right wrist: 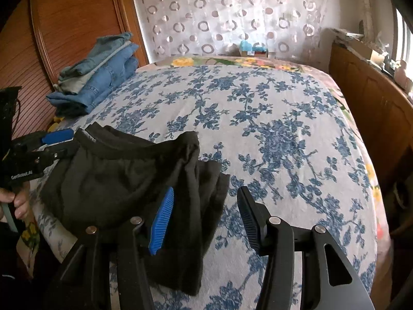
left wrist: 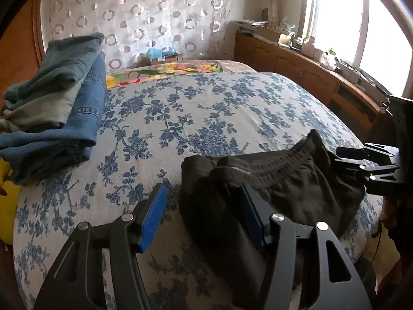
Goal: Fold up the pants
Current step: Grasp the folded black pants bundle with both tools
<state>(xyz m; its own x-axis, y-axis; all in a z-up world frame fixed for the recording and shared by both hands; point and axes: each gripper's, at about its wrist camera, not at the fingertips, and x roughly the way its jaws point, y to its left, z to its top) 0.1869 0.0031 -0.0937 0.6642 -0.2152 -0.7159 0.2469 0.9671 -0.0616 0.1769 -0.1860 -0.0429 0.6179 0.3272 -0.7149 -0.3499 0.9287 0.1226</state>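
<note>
Room: bedroom; bed (left wrist: 206,108) under a blue-flowered cover, sheer curtain (left wrist: 144,13) with ring print at its head, wooden cabinet (left wrist: 296,64) and bright window on the right.

Far left: stack of folded jeans (left wrist: 59,108) by the bed's left edge, well apart from the work. Probably finished pieces set out of the way.

Left gripper (left wrist: 204,214): fingers spread wide, gripping nothing. One blue pad over bare cover, the other against the left part of the dark cloth; contact unclear.

Centre: black pants (right wrist: 124,175) bunched near the front edge of the bed, elastic waistband up and facing the headboard, legs doubled underneath. Reads as partly folded, not yet flat or squared.

Right gripper (right wrist: 204,214): fingers likewise spread, empty; left pad over the pants' right side, right pad over bare cover. Both tools flank the bundle, likely set for the next fold.

Hard to see: black cloth swallows creases, so layer count and leg ends are unclear. Near edge of the pants is hidden behind the gripper bodies.
</note>
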